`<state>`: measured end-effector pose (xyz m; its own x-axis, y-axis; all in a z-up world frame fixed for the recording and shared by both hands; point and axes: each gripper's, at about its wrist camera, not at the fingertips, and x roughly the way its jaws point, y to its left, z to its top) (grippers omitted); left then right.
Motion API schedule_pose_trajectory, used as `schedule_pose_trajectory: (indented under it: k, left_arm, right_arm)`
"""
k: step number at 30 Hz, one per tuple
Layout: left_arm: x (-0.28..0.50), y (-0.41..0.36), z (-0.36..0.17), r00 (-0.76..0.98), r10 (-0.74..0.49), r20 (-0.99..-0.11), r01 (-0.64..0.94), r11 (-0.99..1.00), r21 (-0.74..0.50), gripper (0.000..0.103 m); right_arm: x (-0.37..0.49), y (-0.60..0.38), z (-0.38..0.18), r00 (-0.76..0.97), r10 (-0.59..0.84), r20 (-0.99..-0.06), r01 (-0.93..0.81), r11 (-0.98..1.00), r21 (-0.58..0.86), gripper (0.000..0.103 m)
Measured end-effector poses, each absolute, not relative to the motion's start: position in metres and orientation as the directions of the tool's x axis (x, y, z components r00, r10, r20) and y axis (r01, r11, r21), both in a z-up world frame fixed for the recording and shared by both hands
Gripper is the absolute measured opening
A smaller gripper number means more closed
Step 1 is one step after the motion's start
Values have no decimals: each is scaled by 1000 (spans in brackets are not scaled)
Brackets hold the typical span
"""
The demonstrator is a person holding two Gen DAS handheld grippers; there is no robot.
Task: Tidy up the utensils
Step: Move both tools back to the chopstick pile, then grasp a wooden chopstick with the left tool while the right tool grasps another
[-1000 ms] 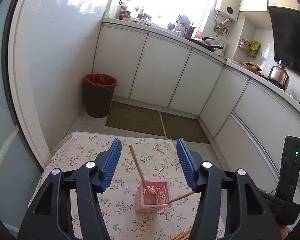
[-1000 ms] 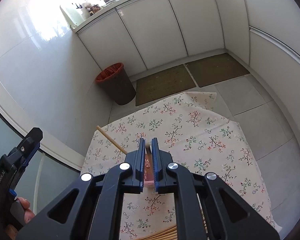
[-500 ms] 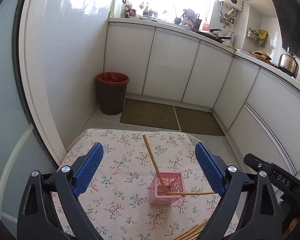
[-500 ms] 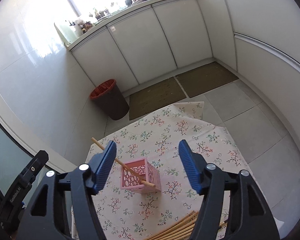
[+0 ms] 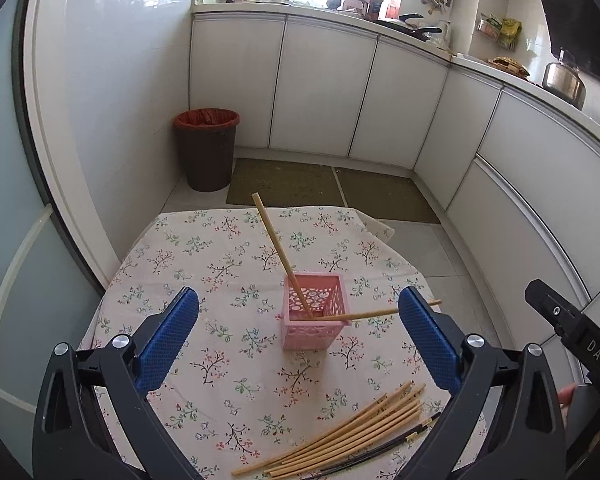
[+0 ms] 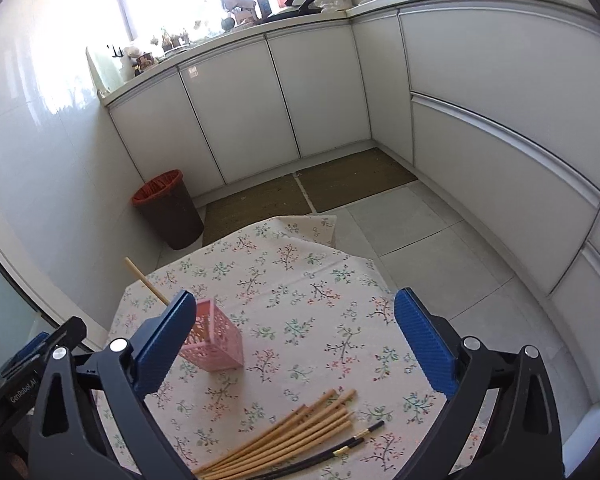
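**Two chopsticks binned, the rest waiting**

The bench [image 5: 188,248] carries the pink bin [image 5: 314,312] mid-cloth, two sticks leaning inside so they stand; the loose chopsticks [image 6: 284,436] lie at the near edge, within reach; both grippers, left [image 5: 298,332] and right [image 6: 292,340], hover with jaws released, empty.

Both claws hang spread wide and hold nothing: the left claw [image 5: 298,338] and the right claw [image 6: 294,342], blue pads facing inward.
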<state>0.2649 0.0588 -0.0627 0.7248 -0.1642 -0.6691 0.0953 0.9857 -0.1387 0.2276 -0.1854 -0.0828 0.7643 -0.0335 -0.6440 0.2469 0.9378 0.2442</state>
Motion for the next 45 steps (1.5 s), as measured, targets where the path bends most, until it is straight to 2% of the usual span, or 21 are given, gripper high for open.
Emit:
schedule_pose_trajectory:
  k: [3, 7, 11, 16, 18, 21, 23, 37, 40, 42, 45]
  left_arm:
    - [261, 55, -71, 696, -182, -695, 120, 983, -137, 96]
    - [263, 32, -110, 532, -224, -816, 241, 964, -108, 96]
    - [258, 1, -156, 397, -211, -893, 341, 937, -70, 96]
    - [257, -35, -187, 339, -195, -920, 414, 909, -40, 96]
    - [260, -46, -200, 317, -169, -933, 432, 902, -17, 89]
    - [270, -60, -220, 244, -145, -959, 453, 891, -20, 71]
    - [278, -64, -234, 202, -120, -972, 448, 894, -17, 53]
    - [303, -78, -271, 118, -79, -990, 448, 894, -18, 40]
    - [303, -79, -278, 121, -54, -991, 459, 889, 7, 34]
    - [304, -77, -282, 110, -60, -992, 458, 889, -3, 33]
    - [304, -76, -282, 111, -78, -991, 468, 884, -17, 26]
  right_arm:
    - [211, -191, -91, 751, -77, -655, 271, 941, 201, 96]
    - [181, -212, -114, 698, -160, -698, 350, 927, 138, 96]
    - [155, -240, -149, 593, -180, -785, 408, 907, 100, 96]
    - [144, -251, -183, 502, -201, -841, 426, 904, 38, 96]
    - [143, -251, -193, 473, -205, -857, 410, 912, 8, 96]
    - [142, -245, -203, 443, -196, -875, 387, 922, -11, 96]
    - [142, -243, -207, 429, -172, -887, 372, 928, 0, 96]
    - [148, -244, -227, 362, -66, -930, 367, 927, 77, 96]
    - [152, -243, -228, 358, -55, -932, 370, 925, 88, 96]
    - [155, -242, -228, 362, -55, -931, 369, 925, 89, 96]
    - [161, -242, -227, 367, -46, -929, 377, 921, 103, 96]
